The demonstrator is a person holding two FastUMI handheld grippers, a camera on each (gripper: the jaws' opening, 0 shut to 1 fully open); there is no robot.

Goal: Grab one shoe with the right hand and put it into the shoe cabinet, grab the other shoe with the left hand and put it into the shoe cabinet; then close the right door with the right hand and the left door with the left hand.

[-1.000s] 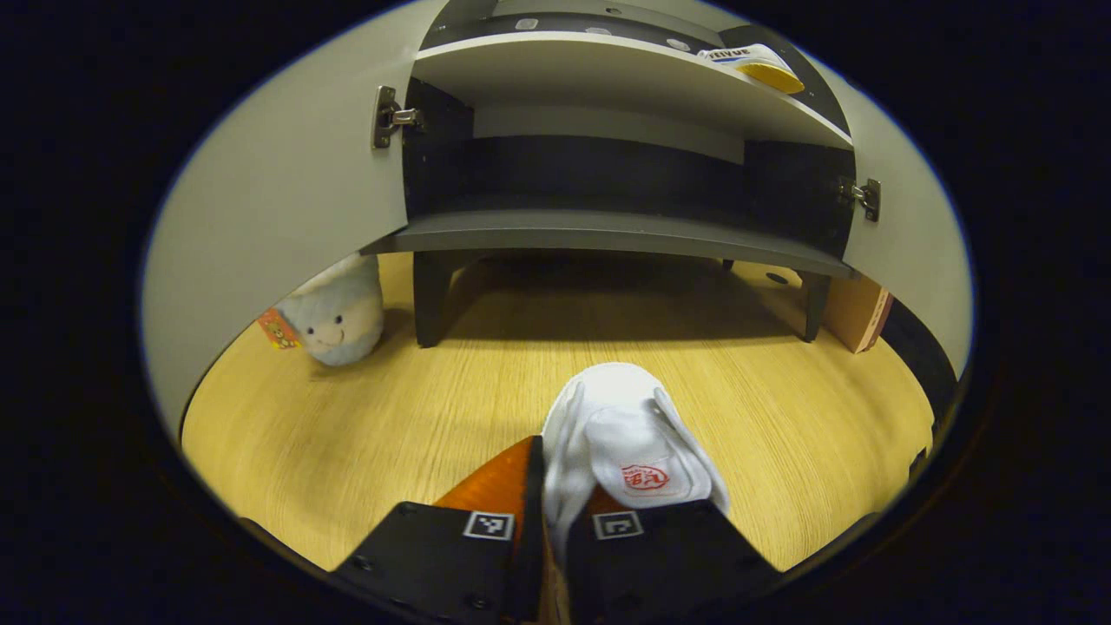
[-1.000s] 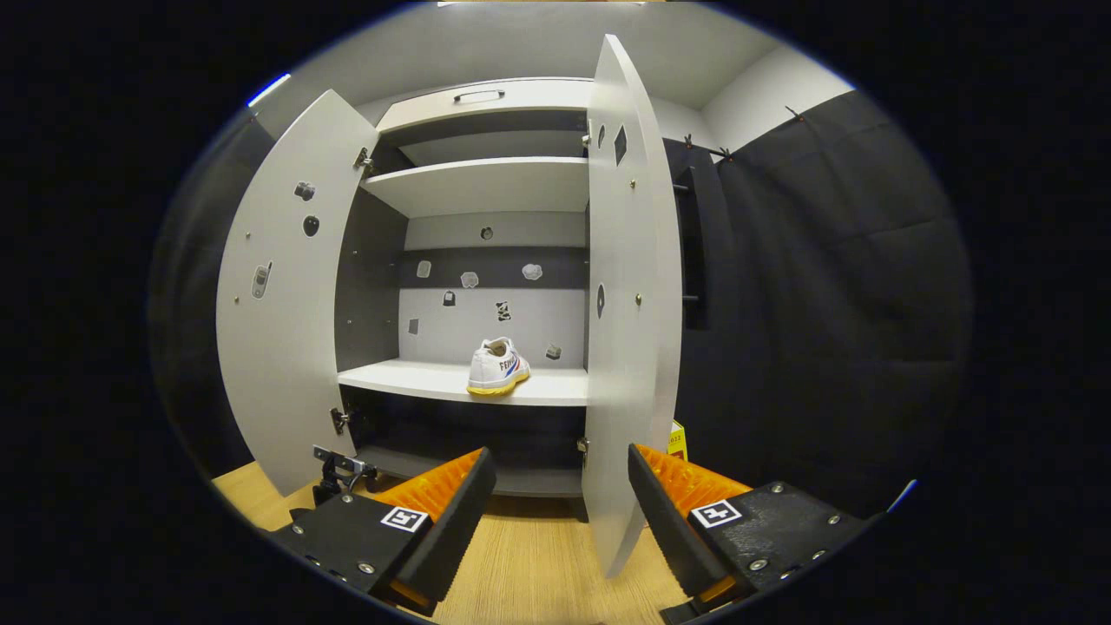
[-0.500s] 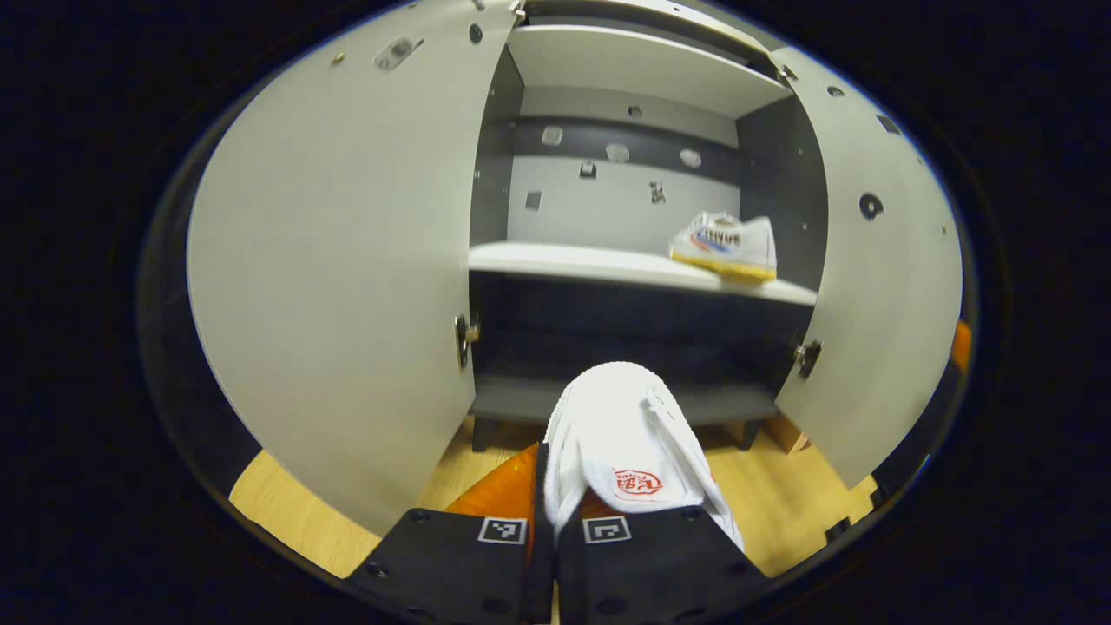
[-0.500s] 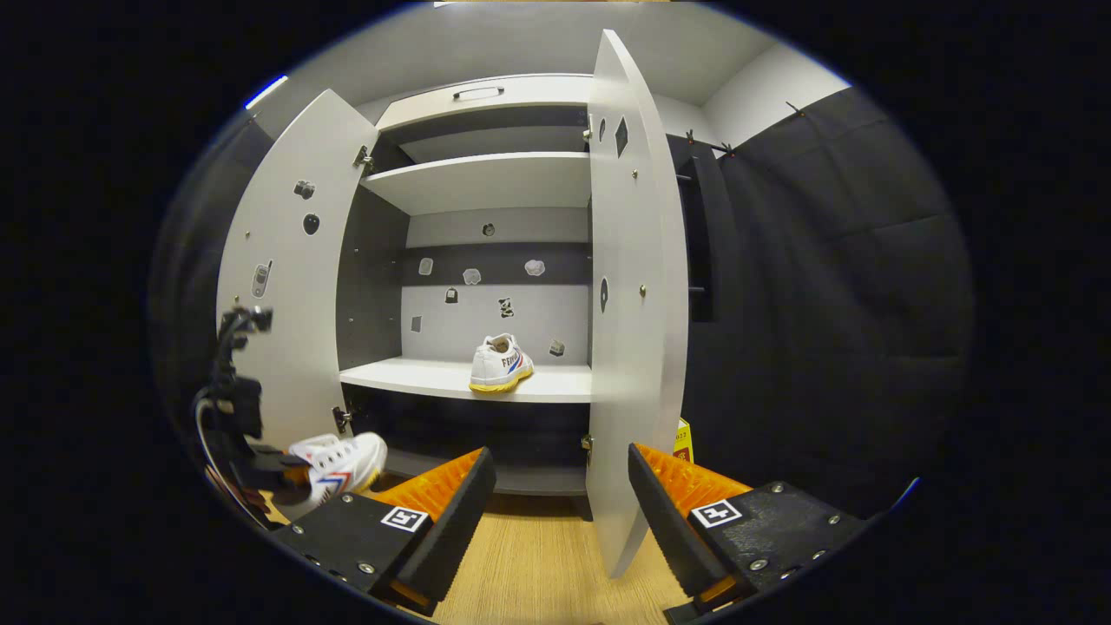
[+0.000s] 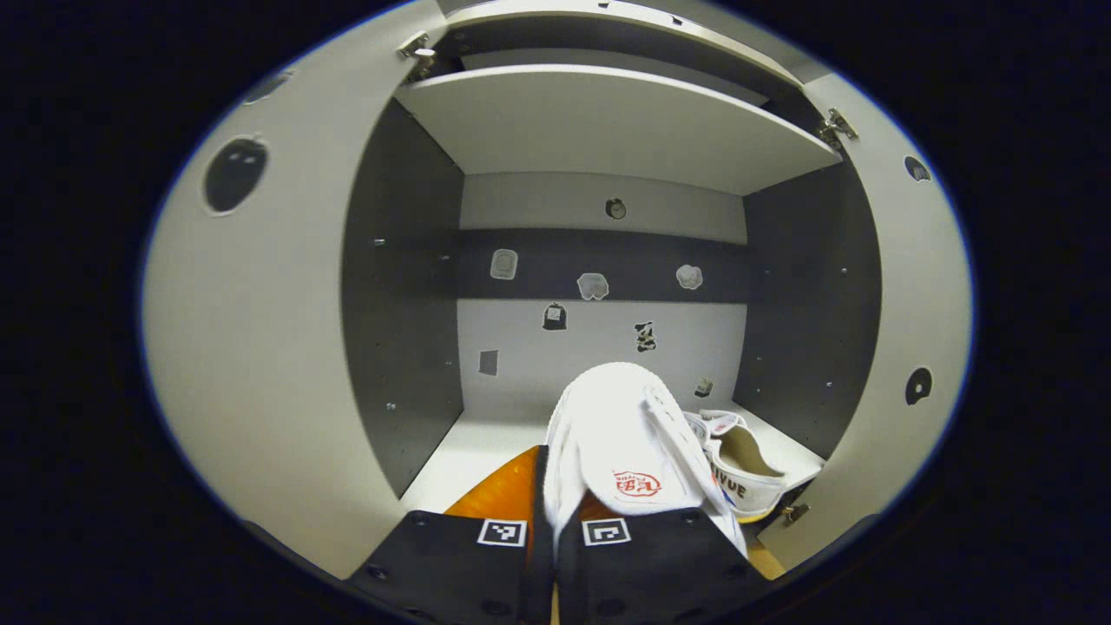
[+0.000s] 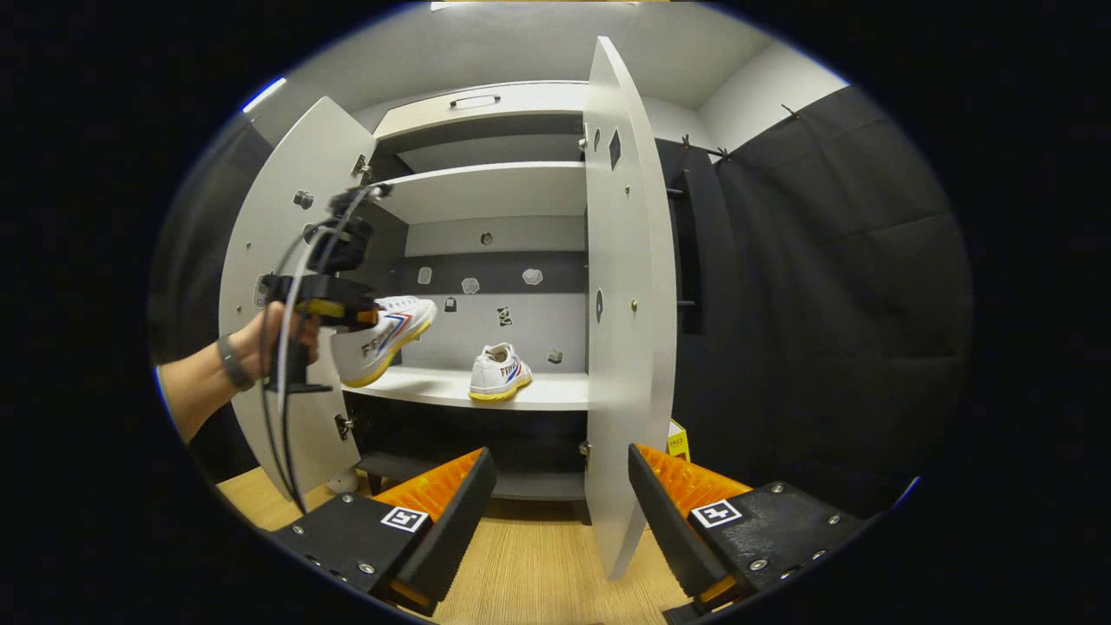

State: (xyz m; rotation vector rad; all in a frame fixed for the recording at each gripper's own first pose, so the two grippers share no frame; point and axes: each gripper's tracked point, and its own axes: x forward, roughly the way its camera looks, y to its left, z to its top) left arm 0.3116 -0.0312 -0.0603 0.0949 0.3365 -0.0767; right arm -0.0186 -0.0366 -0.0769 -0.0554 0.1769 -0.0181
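My left gripper [image 5: 555, 486] is shut on a white shoe [image 5: 621, 443], held by its heel with the toe pointing into the open shoe cabinet. In the right gripper view that shoe [image 6: 382, 325] hangs in the air just above the left end of the white middle shelf [image 6: 555, 392], with a hand [image 6: 269, 338] behind it. The other white shoe [image 6: 497, 373] with a yellow sole stands on that shelf, and it is at lower right [image 5: 746, 473] in the left gripper view. My right gripper [image 6: 562, 464] stays open and low, in front of the right door [image 6: 621, 304].
Both doors stand wide open, the left door [image 5: 269, 347] close beside the held shoe. An upper shelf [image 5: 608, 121] spans the cabinet overhead. Wooden floor [image 6: 529, 564] lies below. A yellow box [image 6: 677, 438] sits behind the right door, by the black cloth wall [image 6: 825, 304].
The left gripper has lifted its shoe from near the floor up to the middle shelf's height and moved in toward the cabinet. The right gripper has hardly moved.
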